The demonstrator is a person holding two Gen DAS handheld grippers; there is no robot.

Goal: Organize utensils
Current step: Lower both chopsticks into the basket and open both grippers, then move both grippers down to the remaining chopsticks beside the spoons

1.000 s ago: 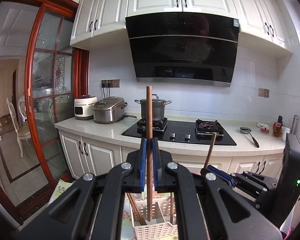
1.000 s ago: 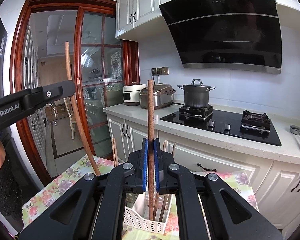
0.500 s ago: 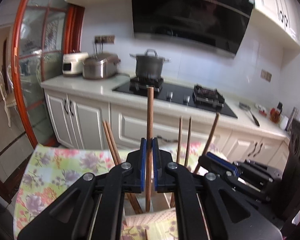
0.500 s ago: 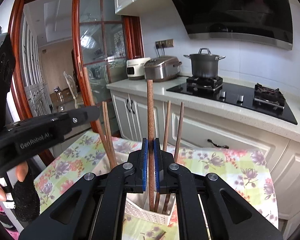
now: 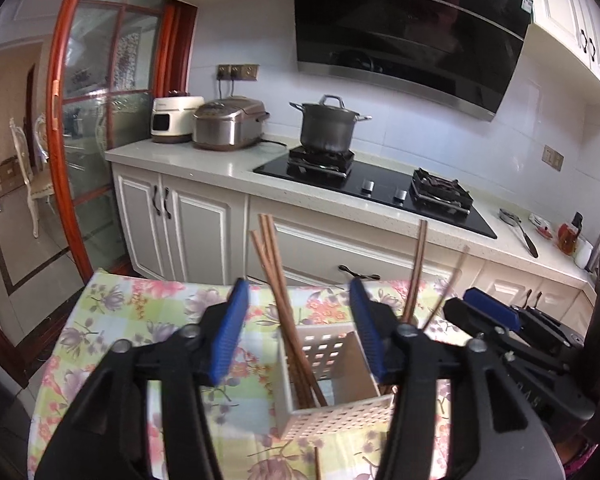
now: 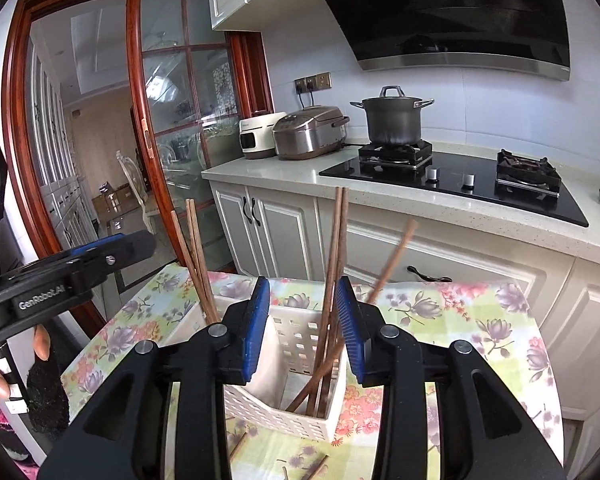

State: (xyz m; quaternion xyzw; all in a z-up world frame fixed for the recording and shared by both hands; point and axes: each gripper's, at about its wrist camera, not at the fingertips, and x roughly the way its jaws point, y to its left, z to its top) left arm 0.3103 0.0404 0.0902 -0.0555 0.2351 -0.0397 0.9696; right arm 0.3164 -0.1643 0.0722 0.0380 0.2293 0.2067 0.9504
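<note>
A white perforated utensil holder [image 5: 332,412] stands on the floral tablecloth; it also shows in the right wrist view [image 6: 296,344]. Several brown wooden chopsticks [image 5: 278,280] lean in its left compartment and several more [image 6: 334,280] in its right one. My left gripper [image 5: 300,328] is open and empty just above the left compartment. My right gripper [image 6: 302,320] is open and empty above the right compartment, with chopsticks standing between its jaws but untouched. The right gripper [image 5: 496,316] also shows at the right of the left wrist view, the left gripper [image 6: 100,252] at the left of the right wrist view.
Loose chopsticks lie on the tablecloth [image 6: 480,320] in front of the holder [image 5: 317,462], [image 6: 238,446]. Behind the table runs a counter with white cabinets [image 5: 180,220], a rice cooker [image 5: 228,126], a pot [image 5: 328,126] on a black hob. A red-framed glass door [image 6: 172,128] stands left.
Both grippers opened and let go of their chopsticks, which now stand in the holder. Both views have tipped down and moved closer to the holder.
</note>
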